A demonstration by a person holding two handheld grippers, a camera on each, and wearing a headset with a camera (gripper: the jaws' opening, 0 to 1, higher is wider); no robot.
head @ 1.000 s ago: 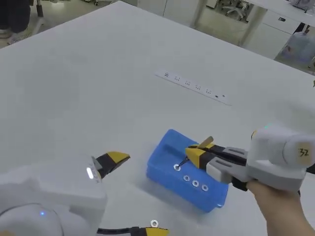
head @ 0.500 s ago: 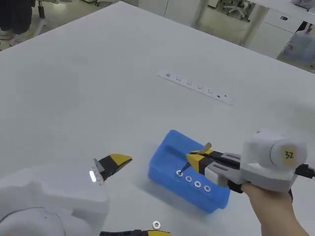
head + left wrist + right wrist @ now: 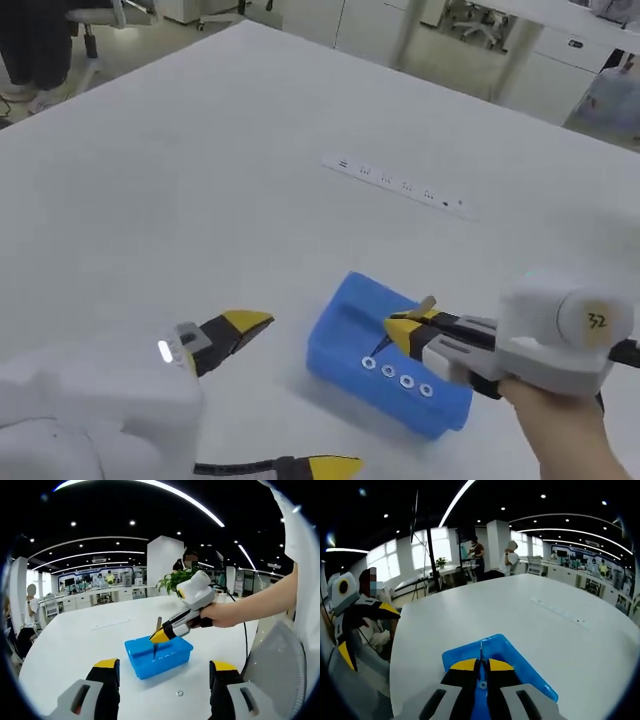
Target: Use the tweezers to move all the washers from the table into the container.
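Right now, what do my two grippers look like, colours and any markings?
Both the left gripper and the right gripper have white-grey bodies and black jaws capped in yellow. The right one's rounded end bears the number 32 and trails a black cable; the left carries a small white light.

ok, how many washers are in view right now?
5. Four washers sit in a row in the blue container. One lies on the table between the left gripper's jaws. The right gripper may hide others.
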